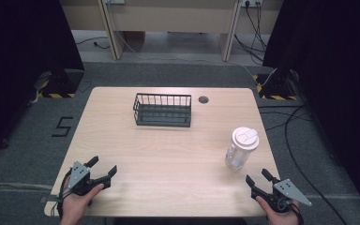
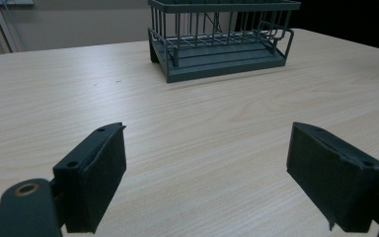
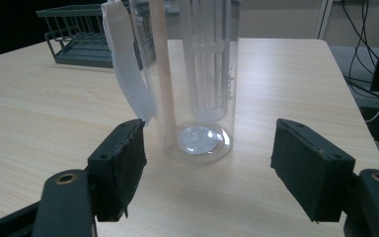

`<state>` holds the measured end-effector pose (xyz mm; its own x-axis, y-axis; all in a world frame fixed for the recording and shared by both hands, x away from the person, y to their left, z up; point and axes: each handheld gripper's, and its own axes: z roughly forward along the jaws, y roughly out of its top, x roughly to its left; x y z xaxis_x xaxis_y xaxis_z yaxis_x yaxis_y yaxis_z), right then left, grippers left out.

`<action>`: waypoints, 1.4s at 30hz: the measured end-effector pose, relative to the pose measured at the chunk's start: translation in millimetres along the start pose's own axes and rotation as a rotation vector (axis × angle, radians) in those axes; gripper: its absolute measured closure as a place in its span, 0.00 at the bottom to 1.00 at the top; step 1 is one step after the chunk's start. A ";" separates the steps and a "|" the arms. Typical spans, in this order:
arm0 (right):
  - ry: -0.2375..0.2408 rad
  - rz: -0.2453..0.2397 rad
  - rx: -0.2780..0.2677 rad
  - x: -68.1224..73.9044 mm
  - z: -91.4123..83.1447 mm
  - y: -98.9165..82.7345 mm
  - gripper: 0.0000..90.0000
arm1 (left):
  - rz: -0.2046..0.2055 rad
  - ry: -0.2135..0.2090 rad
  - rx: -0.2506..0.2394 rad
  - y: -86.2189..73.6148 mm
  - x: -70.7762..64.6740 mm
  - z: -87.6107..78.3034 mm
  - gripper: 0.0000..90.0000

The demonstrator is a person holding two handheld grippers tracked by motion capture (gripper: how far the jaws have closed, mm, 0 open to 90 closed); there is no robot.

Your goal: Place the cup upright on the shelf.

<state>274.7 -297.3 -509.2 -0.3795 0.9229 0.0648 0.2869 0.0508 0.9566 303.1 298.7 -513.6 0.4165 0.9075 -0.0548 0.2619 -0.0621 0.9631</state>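
Bottle (image 3: 197, 79) stands upright just ahead of the right hand-held gripper (image 3: 207, 163), jaws spread, empty.

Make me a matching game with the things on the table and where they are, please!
Things:
1. wire basket
2. clear bottle
3. left gripper
4. right gripper

Places:
A. near left corner of the table, open
B. far side of the table, in the middle
C. near right corner, open
D. right side of the table, standing upright with a white lid

Pairs: 1-B, 2-D, 3-A, 4-C
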 end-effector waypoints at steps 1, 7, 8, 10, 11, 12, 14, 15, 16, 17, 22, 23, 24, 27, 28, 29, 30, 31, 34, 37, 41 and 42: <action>-0.002 0.002 0.003 0.3 -0.1 -0.2 0.33 | 0.002 -0.003 0.001 0.1 -0.4 0.5 0.16; -0.007 0.012 0.014 1.0 0.2 1.5 0.32 | 0.011 -0.014 0.000 0.3 -3.3 2.9 0.16; -0.006 0.009 0.012 0.9 0.9 2.1 0.32 | 0.017 -0.015 0.002 0.4 -4.1 3.0 0.16; -0.008 0.005 0.007 1.2 1.7 4.0 0.31 | 0.019 -0.016 0.001 0.8 -4.6 3.0 0.16; -0.007 0.008 0.004 1.2 2.5 5.2 0.31 | 0.019 -0.016 -0.001 0.9 -5.0 3.0 0.16; -0.009 0.004 0.000 0.9 3.3 6.5 0.31 | 0.017 -0.017 -0.001 0.8 -5.4 3.3 0.16; -0.006 0.005 -0.002 1.4 5.8 8.6 0.30 | 0.015 -0.019 0.004 0.5 -5.6 3.8 0.16; -0.006 0.005 -0.002 1.4 5.8 8.6 0.30 | 0.015 -0.019 0.004 0.5 -5.6 3.8 0.16; -0.003 0.001 -0.001 1.9 8.5 10.2 0.30 | 0.014 -0.019 0.004 0.4 -5.7 3.9 0.16; -0.004 0.001 0.002 2.4 9.3 10.6 0.29 | 0.013 -0.019 0.004 0.5 -5.7 3.9 0.16; 0.003 -0.013 0.008 3.6 16.9 13.9 0.25 | 0.012 -0.020 0.006 0.4 -6.1 4.1 0.16; 0.004 -0.010 0.011 4.4 18.2 14.7 0.25 | 0.012 -0.020 0.005 0.5 -6.3 4.1 0.17; 0.004 -0.017 0.011 4.4 20.0 15.3 0.24 | 0.013 -0.019 0.006 0.6 -6.4 4.0 0.16; 0.003 -0.020 0.014 5.1 25.4 16.7 0.23 | 0.014 -0.020 0.005 0.7 -6.8 4.1 0.17; 0.002 -0.021 0.014 5.1 27.7 17.2 0.23 | 0.014 -0.020 0.005 0.7 -7.0 4.1 0.16; 0.002 -0.021 0.014 5.1 27.7 17.2 0.23 | 0.014 -0.020 0.005 0.7 -7.0 4.1 0.17; -0.001 -0.031 0.015 4.8 32.9 18.7 0.22 | 0.014 -0.021 0.005 0.7 -7.1 4.3 0.16; 0.001 -0.022 0.019 5.7 35.3 19.0 0.22 | 0.014 -0.021 0.005 0.7 -7.1 4.3 0.17; -0.009 -0.019 0.012 5.7 42.8 19.4 0.21 | 0.012 -0.023 0.004 0.8 -7.4 4.2 0.16; -0.010 -0.020 0.015 7.0 50.8 19.7 0.20 | 0.012 -0.023 0.004 0.8 -7.4 4.2 0.16; -0.006 -0.025 0.018 8.0 58.6 20.3 0.19 | 0.013 -0.025 0.004 0.8 -7.8 4.4 0.17; -0.006 -0.016 0.019 9.0 59.6 20.3 0.19 | 0.013 -0.025 0.004 0.8 -7.8 4.4 0.17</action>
<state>329.6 -265.2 -506.1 -0.3788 0.9243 0.0475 0.2976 0.0730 0.9519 303.9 289.7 -513.6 0.4415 0.8959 -0.0489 0.2601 -0.0756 0.9626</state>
